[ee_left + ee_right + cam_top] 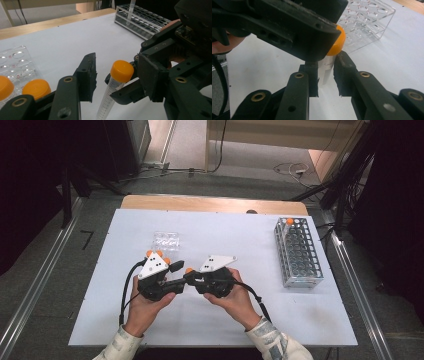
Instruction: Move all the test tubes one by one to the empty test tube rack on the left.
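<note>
White sheet: a pale board [300,315] covers the wooden table [210,203], both hands working near its middle.
Room: grey carpet, a metal rail along each side, cables on the floor beyond the far edge.
Rack: a wire tube rack [298,254] stands at the right, one orange-capped tube in its far corner.
Well plate: a clear plate [166,240] lies just beyond the left gripper [176,285].
High view: the two grippers meet tip to tip; the tube between them is only an orange dot.
Left gripper view: its jaws stand spread either side of the orange-capped tube [115,85], not touching; two more orange caps [36,88] sit at lower left.
Right gripper view: the right gripper [325,75] has its jaws pinching the tube's clear body just below the cap.
</note>
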{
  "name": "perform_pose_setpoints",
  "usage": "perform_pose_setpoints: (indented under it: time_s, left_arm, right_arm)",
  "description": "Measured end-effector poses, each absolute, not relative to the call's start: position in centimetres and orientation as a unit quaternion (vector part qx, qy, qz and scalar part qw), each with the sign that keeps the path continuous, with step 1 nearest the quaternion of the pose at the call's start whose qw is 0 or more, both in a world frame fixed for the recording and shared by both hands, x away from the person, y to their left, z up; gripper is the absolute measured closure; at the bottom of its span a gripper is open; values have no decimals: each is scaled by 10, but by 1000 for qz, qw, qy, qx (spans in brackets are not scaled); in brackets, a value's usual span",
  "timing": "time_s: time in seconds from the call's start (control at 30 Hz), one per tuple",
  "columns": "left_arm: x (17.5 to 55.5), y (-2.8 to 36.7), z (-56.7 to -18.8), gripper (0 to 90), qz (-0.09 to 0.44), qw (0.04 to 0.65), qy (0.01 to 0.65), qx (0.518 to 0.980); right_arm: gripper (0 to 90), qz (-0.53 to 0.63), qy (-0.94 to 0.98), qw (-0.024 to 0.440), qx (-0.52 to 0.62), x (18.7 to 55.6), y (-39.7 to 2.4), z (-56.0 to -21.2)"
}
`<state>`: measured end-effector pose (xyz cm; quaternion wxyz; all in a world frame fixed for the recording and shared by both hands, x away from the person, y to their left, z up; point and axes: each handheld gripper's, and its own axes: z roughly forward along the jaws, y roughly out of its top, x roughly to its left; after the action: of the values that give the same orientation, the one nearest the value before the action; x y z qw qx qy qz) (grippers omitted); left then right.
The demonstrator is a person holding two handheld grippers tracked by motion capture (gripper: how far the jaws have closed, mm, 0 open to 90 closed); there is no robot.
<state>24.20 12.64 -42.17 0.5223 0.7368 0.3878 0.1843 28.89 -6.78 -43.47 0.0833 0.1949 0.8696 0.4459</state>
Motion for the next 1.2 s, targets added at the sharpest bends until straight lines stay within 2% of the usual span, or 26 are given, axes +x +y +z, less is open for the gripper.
perform_pose_setpoints:
  time_s: [0.57, 0.93, 1.0, 1.1, 1.2]
  left_arm:
    - [242, 124, -425, 673, 183, 520, 380, 743]
    - [241, 127, -423, 697, 188, 520, 380, 741]
    - [241, 129, -423, 698, 192, 521, 382, 739]
    - [241, 135, -419, 699, 193, 528, 388, 730]
    - [240, 144, -412, 699, 198, 537, 393, 720]
  right_arm:
    - [721, 445, 870, 83, 194, 288, -66, -435]
    - [708, 448, 869, 77, 196, 287, -65, -434]
    - [633, 451, 868, 71, 197, 287, -65, -433]
    - [455, 454, 866, 65, 200, 285, -64, -432]
    - [372, 458, 863, 66, 204, 284, -67, -431]
